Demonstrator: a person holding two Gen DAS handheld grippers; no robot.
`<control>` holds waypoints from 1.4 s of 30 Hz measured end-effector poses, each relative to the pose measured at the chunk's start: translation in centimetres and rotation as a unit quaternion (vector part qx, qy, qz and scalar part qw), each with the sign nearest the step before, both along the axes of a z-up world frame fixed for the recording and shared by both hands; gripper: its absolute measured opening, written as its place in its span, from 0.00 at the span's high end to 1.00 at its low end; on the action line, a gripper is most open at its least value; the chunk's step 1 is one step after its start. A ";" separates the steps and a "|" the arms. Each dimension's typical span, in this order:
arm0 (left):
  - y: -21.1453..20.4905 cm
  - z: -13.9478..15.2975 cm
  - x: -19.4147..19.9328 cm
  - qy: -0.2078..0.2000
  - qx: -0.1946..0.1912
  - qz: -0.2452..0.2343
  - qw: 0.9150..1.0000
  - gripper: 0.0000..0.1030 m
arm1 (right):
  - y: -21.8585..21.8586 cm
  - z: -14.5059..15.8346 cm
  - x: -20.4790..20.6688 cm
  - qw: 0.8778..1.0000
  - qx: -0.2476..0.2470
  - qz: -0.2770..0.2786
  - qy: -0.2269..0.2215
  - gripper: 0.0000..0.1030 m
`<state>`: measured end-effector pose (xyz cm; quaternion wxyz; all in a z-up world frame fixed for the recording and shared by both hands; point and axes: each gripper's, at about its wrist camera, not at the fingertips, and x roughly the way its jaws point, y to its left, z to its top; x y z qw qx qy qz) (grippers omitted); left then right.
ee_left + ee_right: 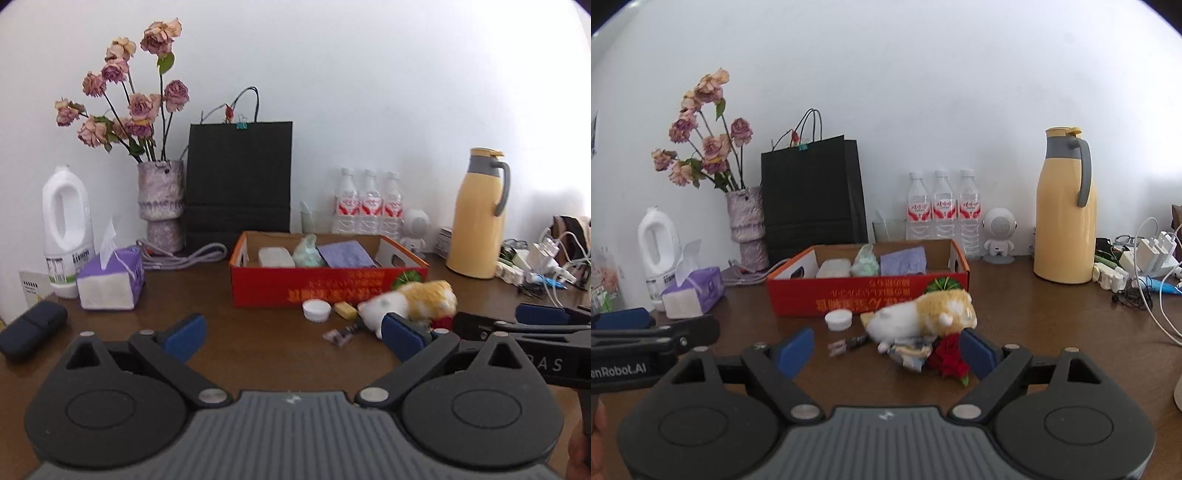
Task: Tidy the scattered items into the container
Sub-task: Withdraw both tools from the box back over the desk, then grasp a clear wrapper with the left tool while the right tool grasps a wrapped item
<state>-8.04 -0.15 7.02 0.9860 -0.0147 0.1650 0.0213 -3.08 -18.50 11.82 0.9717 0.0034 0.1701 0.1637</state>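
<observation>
Both grippers, left gripper and right gripper, wide, empty. We judge plush toy light, squashy; pinch mid-body.

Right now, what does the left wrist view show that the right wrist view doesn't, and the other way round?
Only the left wrist view shows the dark blue case at the table's left edge. Only the right wrist view shows the red rose and the crumpled wrapper under the plush toy. Both show the red box, white cap, yellow block, tissue pack and yellow jug, with both jaws open.
</observation>
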 end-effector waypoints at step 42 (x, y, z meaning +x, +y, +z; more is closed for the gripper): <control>-1.6 -7.4 19.6 0.147 0.037 -0.115 0.982 0.98 | 1.9 -5.7 17.6 0.988 -0.081 0.008 0.128 0.73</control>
